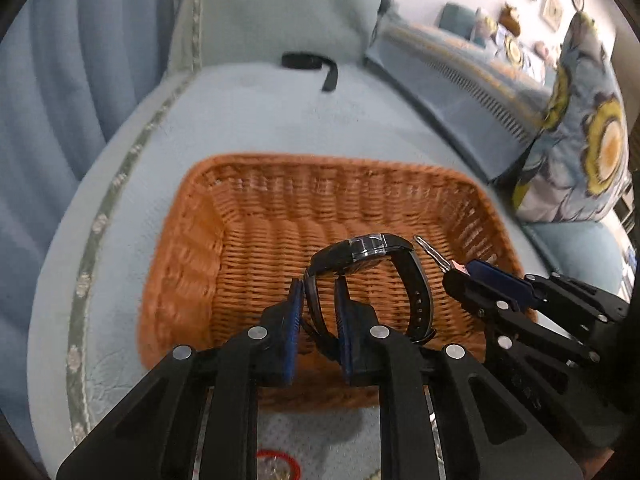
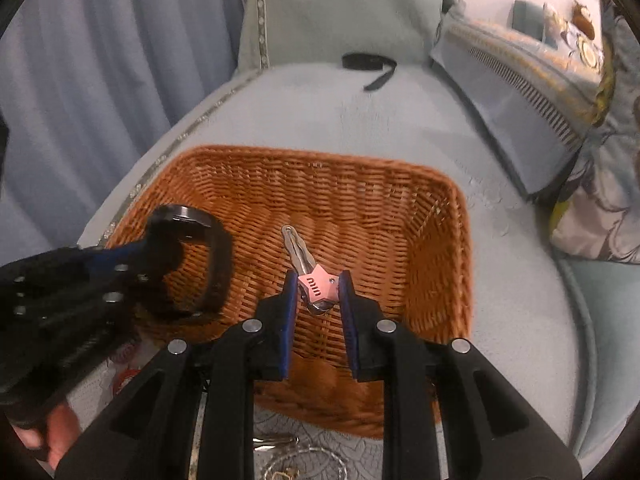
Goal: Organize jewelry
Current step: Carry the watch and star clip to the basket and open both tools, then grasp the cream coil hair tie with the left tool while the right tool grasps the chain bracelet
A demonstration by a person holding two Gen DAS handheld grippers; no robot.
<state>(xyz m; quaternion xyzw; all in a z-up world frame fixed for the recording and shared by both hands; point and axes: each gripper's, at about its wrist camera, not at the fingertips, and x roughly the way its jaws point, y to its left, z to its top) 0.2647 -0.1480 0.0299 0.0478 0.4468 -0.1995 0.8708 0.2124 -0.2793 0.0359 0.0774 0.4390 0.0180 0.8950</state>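
An orange wicker basket sits on a pale blue cushion. My left gripper is shut on the strap of a black wristwatch and holds it over the basket; both show at the left of the right wrist view, gripper, watch. My right gripper is shut on a hair clip with a pink star over the basket's middle; it shows at the right of the left wrist view, clip tip.
A black strap lies at the cushion's far end against a backrest. Blue curtains hang at the left. Patterned pillows lie to the right. A red-rimmed dish and chain jewelry lie below the grippers.
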